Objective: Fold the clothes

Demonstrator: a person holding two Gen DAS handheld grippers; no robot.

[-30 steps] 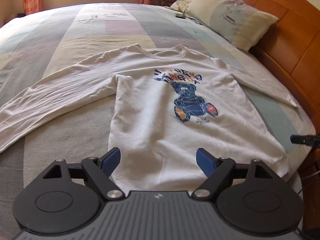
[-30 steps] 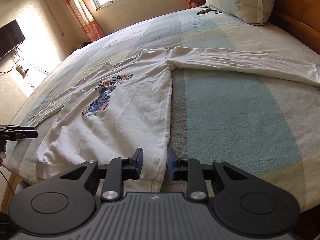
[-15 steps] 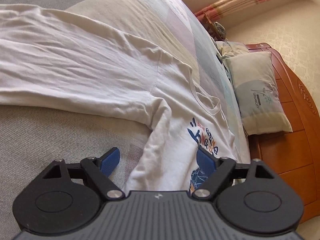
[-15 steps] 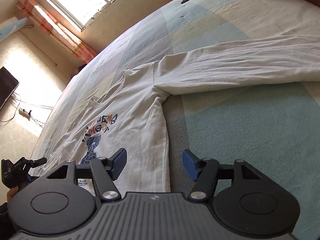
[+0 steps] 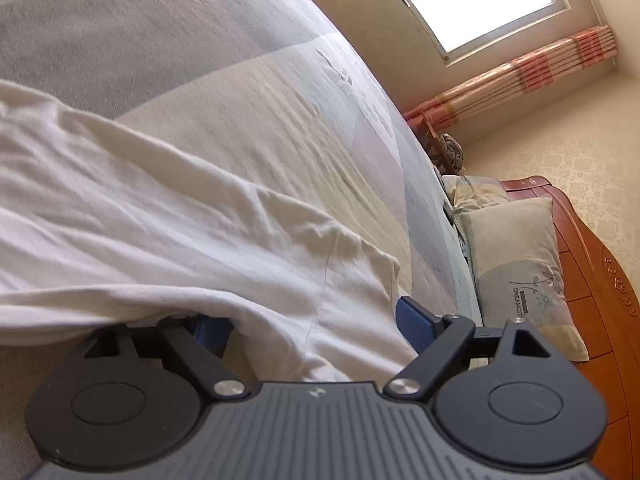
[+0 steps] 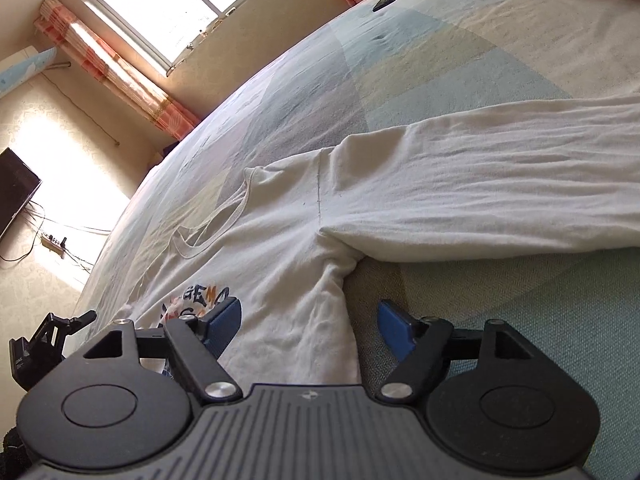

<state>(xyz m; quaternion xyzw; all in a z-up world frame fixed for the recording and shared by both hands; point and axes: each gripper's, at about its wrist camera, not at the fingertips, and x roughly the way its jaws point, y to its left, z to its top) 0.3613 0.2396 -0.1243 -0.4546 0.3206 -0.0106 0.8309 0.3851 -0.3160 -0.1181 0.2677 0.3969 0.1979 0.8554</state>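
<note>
A white long-sleeved shirt (image 6: 288, 240) with a blue printed figure lies flat, front up, on the bed. My right gripper (image 6: 308, 324) is low over the shirt's side just below the armpit; its jaws are opening, and the side edge lies between them untouched by the pads. The right sleeve (image 6: 500, 192) runs off to the right. My left gripper (image 5: 316, 324) stands open at the other shoulder and sleeve (image 5: 160, 220). Cloth lies between its fingers, and its left pad is half hidden under the sleeve's fold. The left gripper (image 6: 48, 340) also shows at the right view's left edge.
The bed has a patchwork cover (image 5: 260, 92). Pillows (image 5: 516, 264) lean against a wooden headboard (image 5: 600, 280). A dark remote (image 6: 384, 0) lies near the pillows. A window (image 6: 176, 4) with striped curtains, a wall screen (image 6: 16, 188) and a power strip (image 6: 54, 240) are beyond the bed.
Both grippers have moved from the shirt's hem up to its armpits and shoulders, sinking closer to the cloth. The left one rolled strongly. The right jaws have widened from nearly shut.
</note>
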